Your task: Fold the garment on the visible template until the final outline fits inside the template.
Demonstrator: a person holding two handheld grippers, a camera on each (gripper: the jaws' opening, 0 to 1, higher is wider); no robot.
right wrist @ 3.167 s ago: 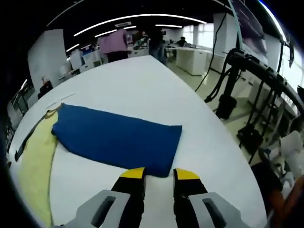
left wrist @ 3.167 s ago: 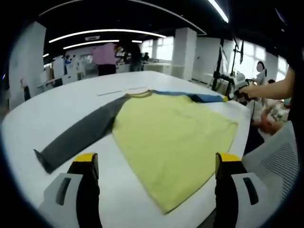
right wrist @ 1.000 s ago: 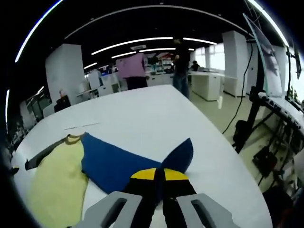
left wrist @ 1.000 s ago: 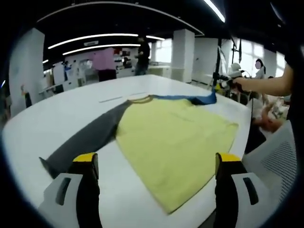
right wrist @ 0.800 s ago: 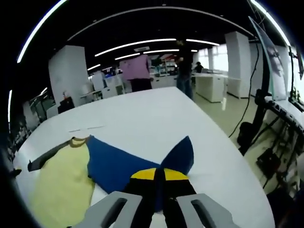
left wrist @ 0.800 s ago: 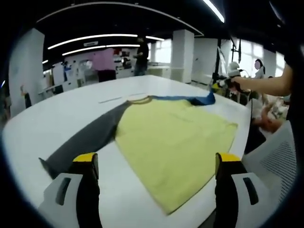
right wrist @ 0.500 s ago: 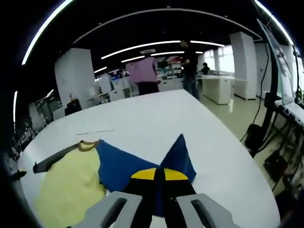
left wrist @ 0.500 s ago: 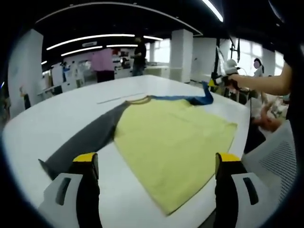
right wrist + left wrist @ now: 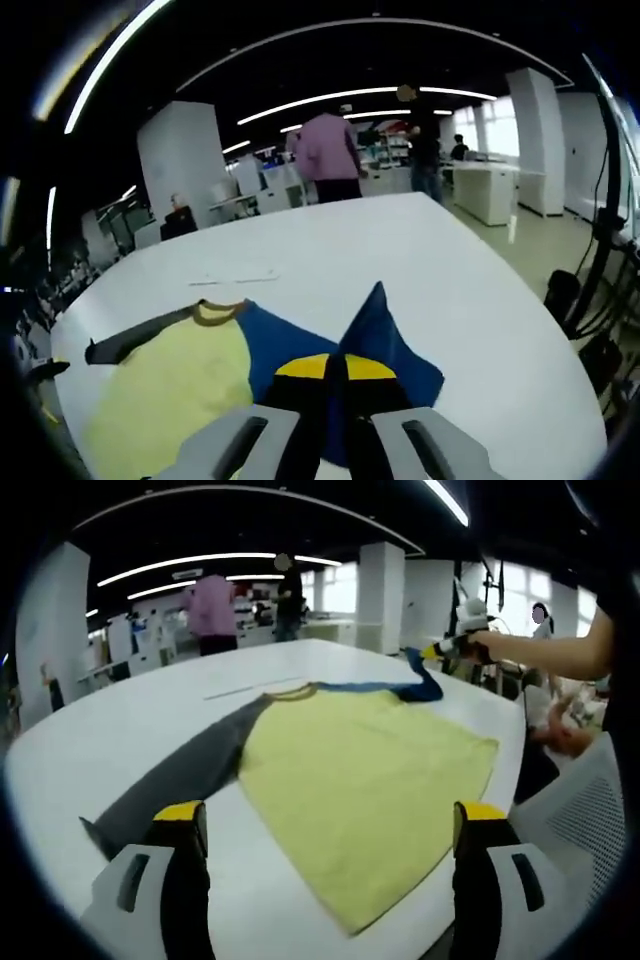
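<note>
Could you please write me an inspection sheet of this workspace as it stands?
Surface: white table, bare around the shirt.
Job's things: shirt lies flat, yellow body, grey sleeve stretched out; blue sleeve lifted at its end. Template: a thin pale strip beyond the collar, nothing more made out.
Clutter: nothing seen.
Grippers: left gripper open, above the near hem, holding nothing; right gripper shut on the blue sleeve.
Cables: dark cables beside the table.
Surroundings: open office, pillars, ceiling strip lights, people standing behind, a mesh chair.
</note>
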